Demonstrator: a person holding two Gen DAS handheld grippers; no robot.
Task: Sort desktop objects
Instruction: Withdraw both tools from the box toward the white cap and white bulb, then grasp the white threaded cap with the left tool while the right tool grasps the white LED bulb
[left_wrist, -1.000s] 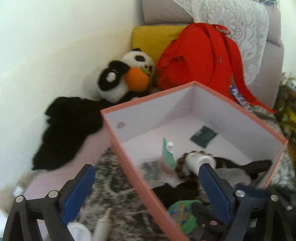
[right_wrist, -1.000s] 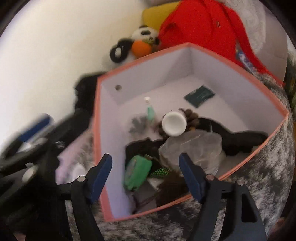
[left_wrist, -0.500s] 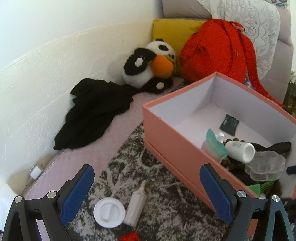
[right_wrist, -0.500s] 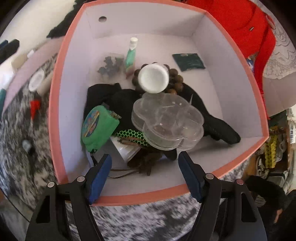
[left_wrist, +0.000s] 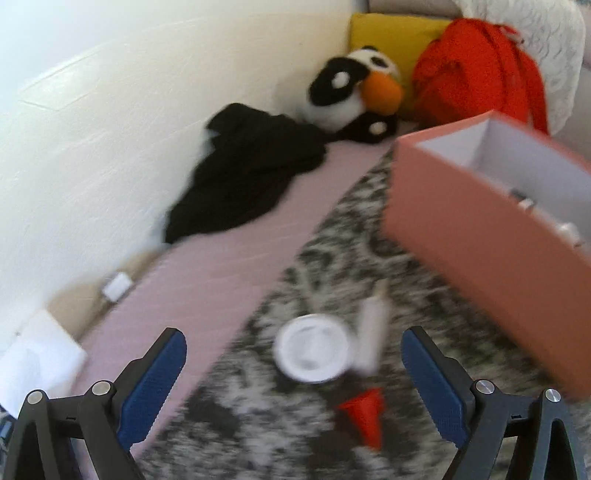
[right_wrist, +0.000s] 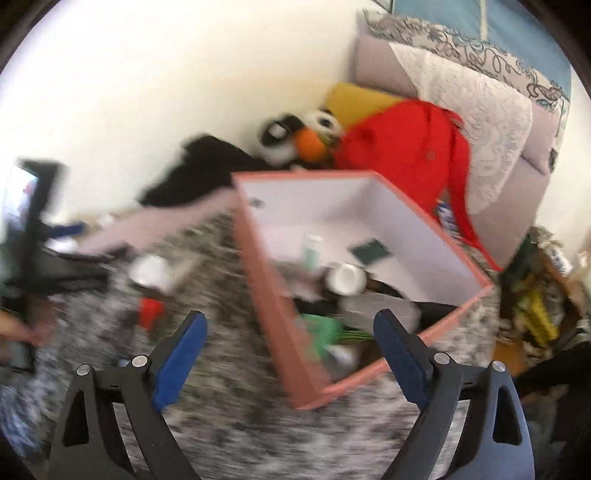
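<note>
Hovering over the rug (left_wrist: 332, 229), your left claw (left_wrist: 293, 365) gapes empty above a white lid (left_wrist: 313, 352), bottle (left_wrist: 373, 325) touching its right side, red cone (left_wrist: 364, 413) nearer. Your right claw (right_wrist: 290, 350) is opening, nothing gripped, at the near left wall of the pink box (right_wrist: 266, 273). Box contents blurred: white jar (right_wrist: 347, 278), green tube (right_wrist: 311, 251).

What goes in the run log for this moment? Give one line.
left claw: open, empty, over white lid | right claw: opening, empty, near pink box | unsorted: bottle, red cone
</note>
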